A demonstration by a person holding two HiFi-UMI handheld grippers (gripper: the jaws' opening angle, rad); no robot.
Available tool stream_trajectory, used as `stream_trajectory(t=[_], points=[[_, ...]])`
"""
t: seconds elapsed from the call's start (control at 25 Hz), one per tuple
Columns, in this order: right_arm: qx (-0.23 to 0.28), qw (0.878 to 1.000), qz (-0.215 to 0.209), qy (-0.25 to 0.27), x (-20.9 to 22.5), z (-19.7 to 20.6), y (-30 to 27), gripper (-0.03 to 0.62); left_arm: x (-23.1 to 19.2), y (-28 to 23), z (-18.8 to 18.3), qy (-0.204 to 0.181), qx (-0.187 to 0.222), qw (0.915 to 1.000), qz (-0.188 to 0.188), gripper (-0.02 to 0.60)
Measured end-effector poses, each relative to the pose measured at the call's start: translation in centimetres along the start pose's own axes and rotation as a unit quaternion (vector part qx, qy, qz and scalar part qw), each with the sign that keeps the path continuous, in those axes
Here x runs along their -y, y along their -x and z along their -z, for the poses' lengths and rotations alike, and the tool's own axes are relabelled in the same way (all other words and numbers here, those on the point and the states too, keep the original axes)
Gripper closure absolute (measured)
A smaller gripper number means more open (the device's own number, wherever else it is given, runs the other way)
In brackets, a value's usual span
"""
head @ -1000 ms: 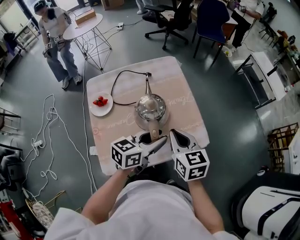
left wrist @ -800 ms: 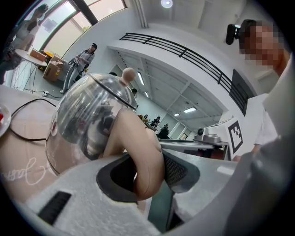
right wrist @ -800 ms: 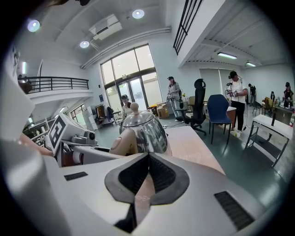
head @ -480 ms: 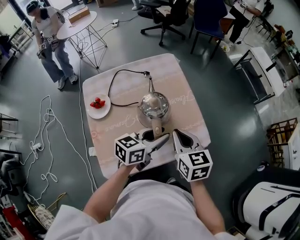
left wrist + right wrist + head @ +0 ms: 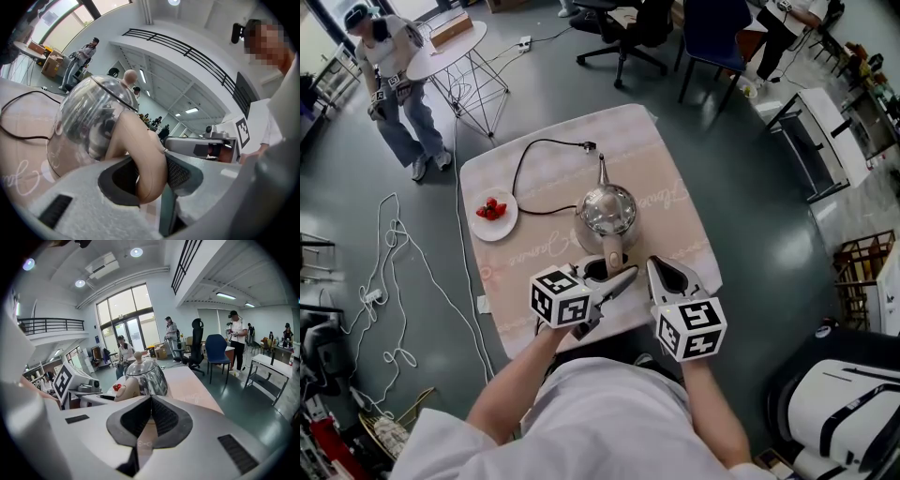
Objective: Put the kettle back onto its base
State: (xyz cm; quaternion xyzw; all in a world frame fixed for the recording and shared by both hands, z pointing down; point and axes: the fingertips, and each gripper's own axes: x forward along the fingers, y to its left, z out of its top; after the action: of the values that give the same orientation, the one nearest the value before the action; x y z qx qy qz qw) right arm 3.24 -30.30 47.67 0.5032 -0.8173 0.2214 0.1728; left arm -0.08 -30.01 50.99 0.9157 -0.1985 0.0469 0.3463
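A steel kettle [image 5: 606,208] with a beige handle [image 5: 612,259] stands upright over the middle of the cloth-covered table [image 5: 666,169]. My left gripper [image 5: 614,273] is shut on the handle [image 5: 140,157], pads on both its sides. A black cord [image 5: 523,173] runs from its plug [image 5: 589,145] under the kettle. The base itself is hidden beneath the kettle, so I cannot tell whether it touches. My right gripper [image 5: 661,272] hovers just right of the handle, shut on nothing. In the right gripper view the kettle [image 5: 144,376] sits straight ahead of the right gripper [image 5: 151,416].
A white plate of strawberries [image 5: 495,214] lies on the table's left side. A person [image 5: 389,66] stands by a round white table [image 5: 441,47] at far left. Office chairs [image 5: 637,28] stand beyond the table, and white cables [image 5: 403,244] lie on the floor to the left.
The kettle, held by my left gripper, has sunk a little toward the table. The right gripper has stayed beside it. The head view has shifted slightly.
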Motion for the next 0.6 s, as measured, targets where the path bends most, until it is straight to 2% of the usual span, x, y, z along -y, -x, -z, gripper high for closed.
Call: stream_trajectory(t=[0.6], points=[[-0.005, 1.000, -0.009, -0.006, -0.1, 0.2, -0.9, 0.589, -0.5, -0.3, 1.2, -0.006, -0.021, 0.9998, 0.001, 0.431]])
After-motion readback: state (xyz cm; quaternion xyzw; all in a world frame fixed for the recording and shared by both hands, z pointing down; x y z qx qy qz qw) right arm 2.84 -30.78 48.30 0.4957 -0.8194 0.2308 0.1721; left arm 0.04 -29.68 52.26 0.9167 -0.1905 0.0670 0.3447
